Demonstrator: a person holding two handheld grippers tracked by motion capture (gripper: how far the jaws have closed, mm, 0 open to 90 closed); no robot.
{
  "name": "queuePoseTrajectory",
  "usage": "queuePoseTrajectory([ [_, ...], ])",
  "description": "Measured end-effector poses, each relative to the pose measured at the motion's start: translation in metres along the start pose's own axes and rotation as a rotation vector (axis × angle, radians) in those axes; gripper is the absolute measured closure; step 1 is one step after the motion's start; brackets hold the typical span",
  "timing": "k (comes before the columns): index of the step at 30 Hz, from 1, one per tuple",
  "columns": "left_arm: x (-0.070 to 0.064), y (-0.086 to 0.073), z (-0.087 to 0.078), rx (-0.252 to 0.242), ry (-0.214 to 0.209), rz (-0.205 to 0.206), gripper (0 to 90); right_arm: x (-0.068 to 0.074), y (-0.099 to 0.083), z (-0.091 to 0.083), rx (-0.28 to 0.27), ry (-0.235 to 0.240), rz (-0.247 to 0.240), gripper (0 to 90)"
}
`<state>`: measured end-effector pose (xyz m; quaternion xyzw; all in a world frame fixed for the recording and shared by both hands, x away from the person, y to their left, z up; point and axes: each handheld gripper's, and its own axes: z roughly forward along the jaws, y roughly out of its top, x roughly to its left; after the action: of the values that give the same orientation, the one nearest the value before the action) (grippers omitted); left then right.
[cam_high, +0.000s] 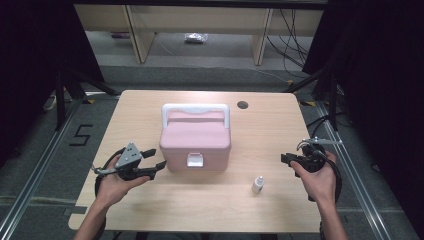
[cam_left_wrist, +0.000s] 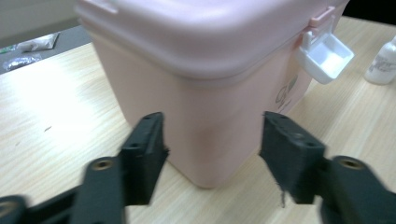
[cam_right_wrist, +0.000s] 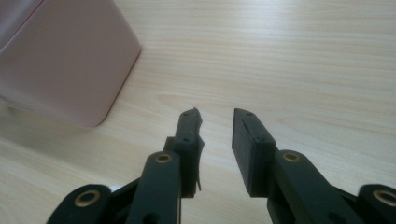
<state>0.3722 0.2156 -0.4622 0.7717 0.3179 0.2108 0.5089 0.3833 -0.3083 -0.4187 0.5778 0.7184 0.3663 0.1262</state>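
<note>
Clearly parted wide on the left gripper (cam_left_wrist: 212, 140), jaws standing either side of the near corner of the pink box (cam_left_wrist: 205, 70) without pinching it, a gap showing between each pad and the plastic wall. Seen from above, left gripper (cam_high: 154, 159) held just beside the box's (cam_high: 195, 142) left front corner, jaws aimed toward it, grey three-cornered plate on top, cable looping back toward the left hand (cam_high: 117, 182). On the right gripper (cam_right_wrist: 216, 126), jaws apart by a narrow gap, holding nothing, hovering above bare table (cam_right_wrist: 303, 60) with the box's (cam_right_wrist: 65, 60) rounded corner off to their upper left. From above, right gripper (cam_high: 287, 159) well apart from the box, to its right, jaws pointing toward it, carried in the right hand (cam_high: 320, 177). Pink box sitting upright near the middle of the table (cam_high: 150, 205), lid down, long axis running left to right, white handle (cam_high: 196, 111) folded toward the far side, white latch (cam_high: 195, 160) on the front face turned toward the person; in the left gripper view, latch (cam_left_wrist: 324, 56) flipped outward at the box's upper right. Small white bottle (cam_high: 258, 184) standing upright in front of the box and to its right, between box and right gripper; also beyond the latch (cam_left_wrist: 383, 63), partly cut off.
</note>
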Motion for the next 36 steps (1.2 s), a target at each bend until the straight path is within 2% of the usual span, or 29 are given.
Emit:
queuePoseTrajectory([
  [1, 0.000, 0.000, 0.000, 0.000, 0.000, 0.000, 48.7, 0.000, 0.000, 0.000, 0.000, 0.000, 0.000, 72.6],
  [2, 0.001, -0.001, -0.002, -0.019, 0.001, -0.019, 54.5, 0.000, 0.001, 0.005, -0.001, -0.004, -0.021, 73.9],
  [3, 0.002, -0.001, -0.004, -0.028, 0.004, -0.028, 54.5, 0.000, 0.001, 0.005, -0.001, -0.004, -0.021, 73.9],
  [5, 0.005, -0.002, -0.007, -0.021, 0.022, -0.044, 62.5, 0.002, 0.003, 0.009, 0.015, 0.006, -0.025, 77.4],
  [6, 0.008, -0.003, -0.008, -0.023, 0.027, -0.076, 70.1, 0.005, 0.006, 0.012, 0.023, 0.003, -0.025, 81.0],
  [7, 0.008, -0.003, -0.008, -0.023, 0.027, -0.076, 73.4, 0.005, 0.006, 0.012, 0.023, 0.003, -0.025, 81.0],
  [8, 0.012, -0.005, -0.007, -0.021, 0.036, -0.111, 77.8, 0.008, 0.009, 0.015, 0.022, 0.028, -0.048, 85.6],
  [10, 0.014, -0.006, -0.006, -0.021, 0.044, -0.121, 84.6, 0.010, 0.010, 0.018, 0.023, 0.033, -0.051, 87.4],
  [11, 0.016, -0.007, -0.004, -0.024, 0.052, -0.131, 84.6, 0.012, 0.011, 0.019, 0.034, 0.048, -0.056, 89.4],
  [12, 0.020, -0.006, 0.000, -0.014, 0.077, -0.139, 89.5, 0.018, 0.013, 0.023, 0.035, 0.044, -0.069, 90.0],
  [13, 0.022, -0.006, 0.002, -0.016, 0.081, -0.140, 89.7, 0.022, 0.013, 0.025, 0.040, 0.055, -0.045, 90.0],
  [14, 0.024, -0.005, 0.004, -0.018, 0.078, -0.145, 89.8, 0.021, 0.015, 0.026, 0.040, 0.048, -0.094, 90.0],
  [15, 0.026, -0.004, 0.006, -0.027, 0.084, -0.155, 89.8, 0.028, 0.016, 0.026, 0.053, 0.049, -0.051, 90.0],
  [16, 0.028, -0.004, 0.007, -0.032, 0.086, -0.161, 89.8, 0.030, 0.017, 0.028, 0.053, 0.071, -0.063, 90.0],
  [17, 0.031, -0.003, 0.009, -0.036, 0.083, -0.160, 89.8, 0.031, 0.019, 0.030, 0.053, 0.061, -0.087, 90.0],
  [18, 0.032, -0.002, 0.010, -0.030, 0.090, -0.151, 89.8, 0.033, 0.021, 0.031, 0.056, 0.072, -0.108, 90.0],
  [19, 0.034, 0.000, 0.012, -0.035, 0.088, -0.144, 89.8, 0.038, 0.022, 0.032, 0.057, 0.086, -0.081, 90.0],
  [20, 0.035, 0.001, 0.014, -0.029, 0.093, -0.137, 89.8, 0.041, 0.024, 0.033, 0.060, 0.074, -0.117, 90.0],
  [21, 0.037, 0.002, 0.016, -0.028, 0.091, -0.130, 89.8, 0.041, 0.026, 0.035, 0.069, 0.083, -0.151, 90.0],
  [22, 0.038, 0.004, 0.019, -0.025, 0.094, -0.123, 89.8, 0.044, 0.028, 0.036, 0.080, 0.092, -0.147, 90.0],
  [23, 0.038, 0.005, 0.021, -0.020, 0.095, -0.120, 89.8, 0.051, 0.028, 0.037, 0.094, 0.088, -0.110, 90.0],
  [24, 0.039, 0.006, 0.023, -0.019, 0.091, -0.120, 89.8, 0.049, 0.030, 0.040, 0.083, 0.088, -0.154, 90.0],
  [29, 0.040, 0.008, 0.030, -0.014, 0.076, -0.115, 89.9, 0.057, 0.032, 0.044, 0.098, 0.102, -0.140, 90.0],
  [30, 0.041, 0.009, 0.033, -0.006, 0.068, -0.111, 89.9, 0.060, 0.032, 0.045, 0.099, 0.102, -0.110, 90.0],
  [31, 0.042, 0.010, 0.035, -0.008, 0.064, -0.111, 89.9, 0.057, 0.033, 0.046, 0.128, 0.108, -0.136, 90.0],
  [32, 0.043, 0.010, 0.036, -0.011, 0.056, -0.107, 89.9, 0.061, 0.033, 0.047, 0.124, 0.096, -0.112, 90.0],
  [33, 0.044, 0.012, 0.038, -0.009, 0.054, -0.107, 89.9, 0.066, 0.033, 0.047, 0.143, 0.104, -0.073, 90.0],
  [36, 0.046, 0.015, 0.043, -0.009, 0.038, -0.100, 89.9, 0.067, 0.036, 0.053, 0.121, 0.106, -0.155, 90.0],
])
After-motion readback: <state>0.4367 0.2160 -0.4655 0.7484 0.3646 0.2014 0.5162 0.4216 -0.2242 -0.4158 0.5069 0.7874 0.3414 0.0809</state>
